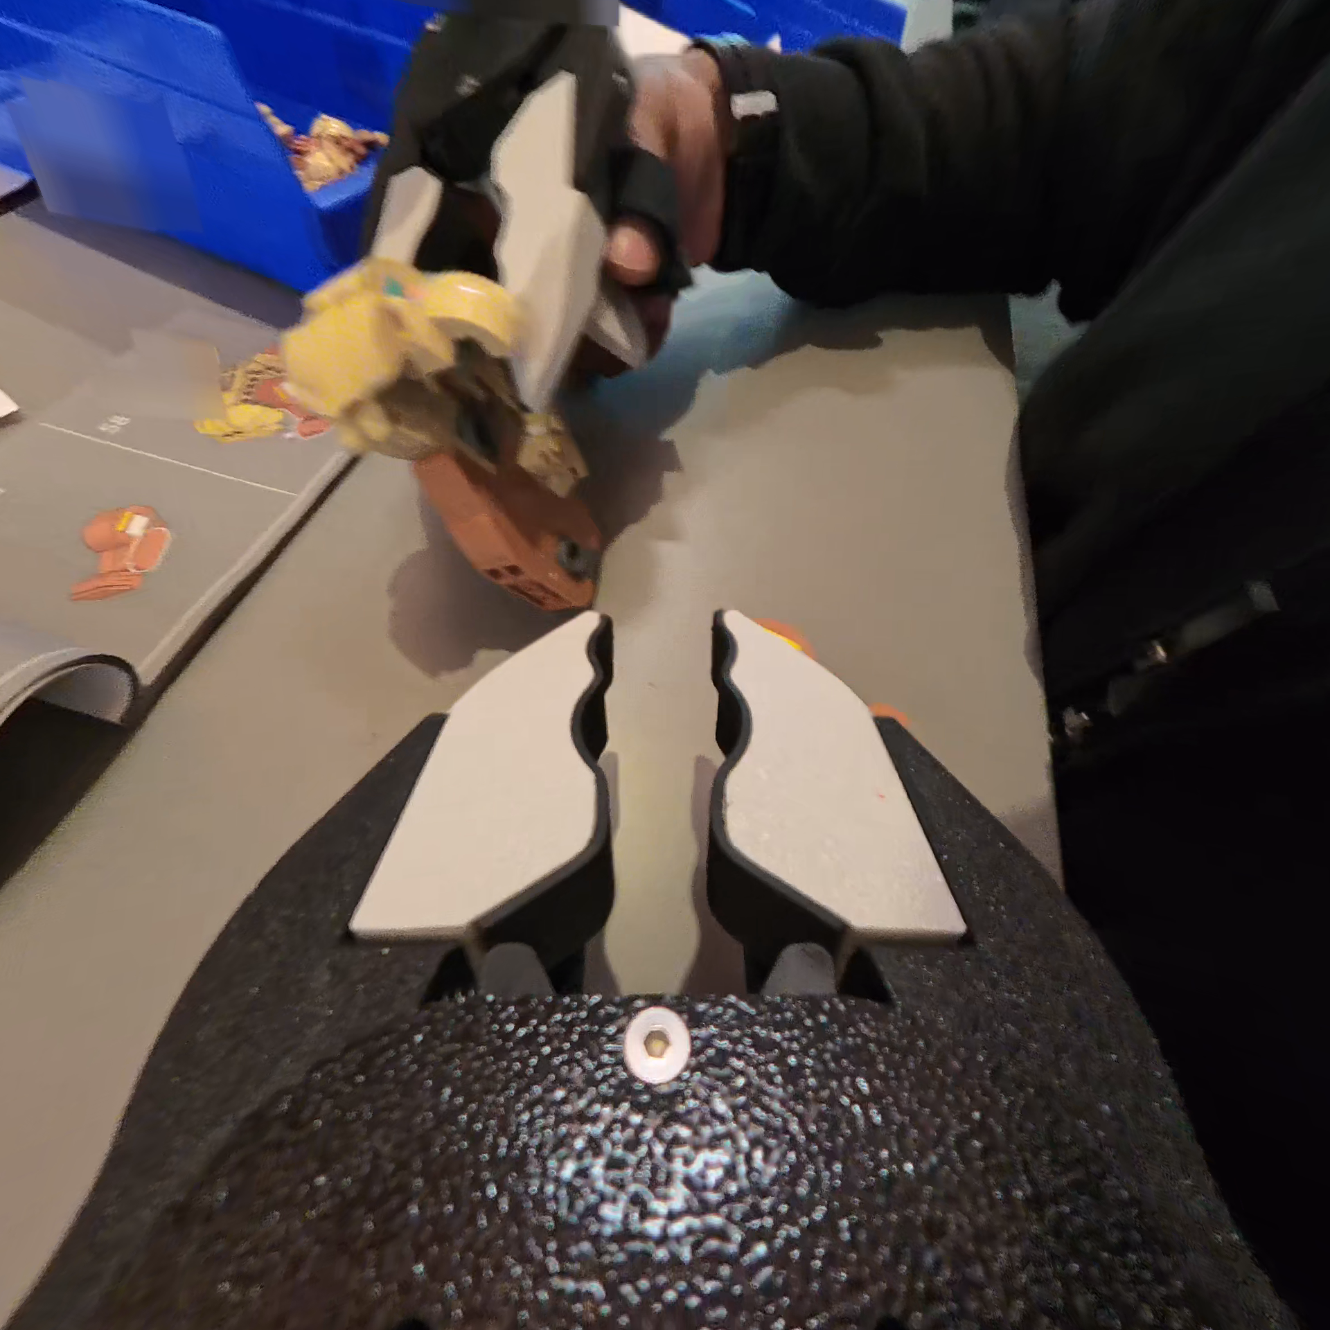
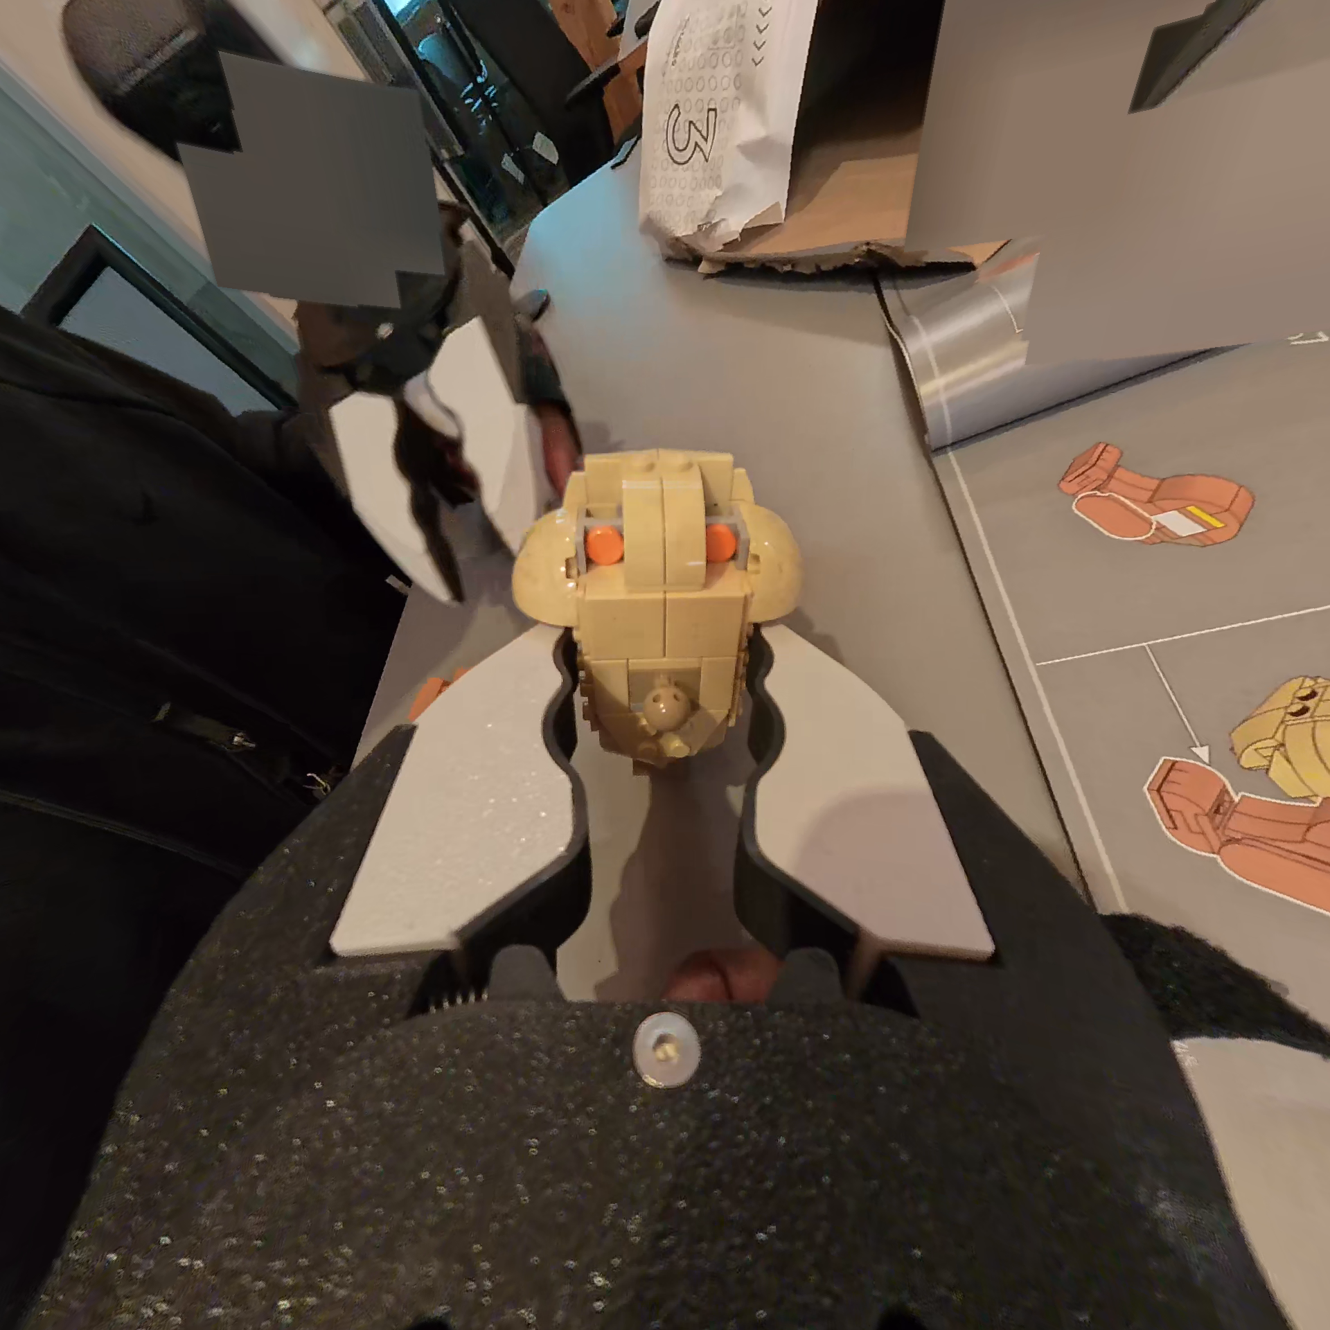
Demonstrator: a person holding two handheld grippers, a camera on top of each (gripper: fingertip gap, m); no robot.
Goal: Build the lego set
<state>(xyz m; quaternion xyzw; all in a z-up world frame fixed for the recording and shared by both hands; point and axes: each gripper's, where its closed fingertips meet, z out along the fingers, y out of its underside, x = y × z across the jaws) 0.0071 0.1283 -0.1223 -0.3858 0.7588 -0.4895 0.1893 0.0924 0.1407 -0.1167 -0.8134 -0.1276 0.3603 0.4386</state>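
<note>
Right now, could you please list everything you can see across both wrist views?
Tan brick model: one, clamped in the right gripper.
Brown brick piece: one, on the table ahead of the left gripper.
Instruction booklet: one, grey, open.
Blue bins: at least one, far edge.
White paper bag: one, on cardboard.
Grey table: one.
Right gripper: shut on the model.
Left gripper: open, empty.

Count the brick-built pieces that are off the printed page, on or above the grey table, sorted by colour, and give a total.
Tan: 1, the tan model clamped in the right gripper jaws.
Brown: 1, the brown piece on the table, ahead of the open, empty left gripper.
Orange: 1, the orange piece, partly hidden behind that gripper's right finger.
Total: 3.
</note>
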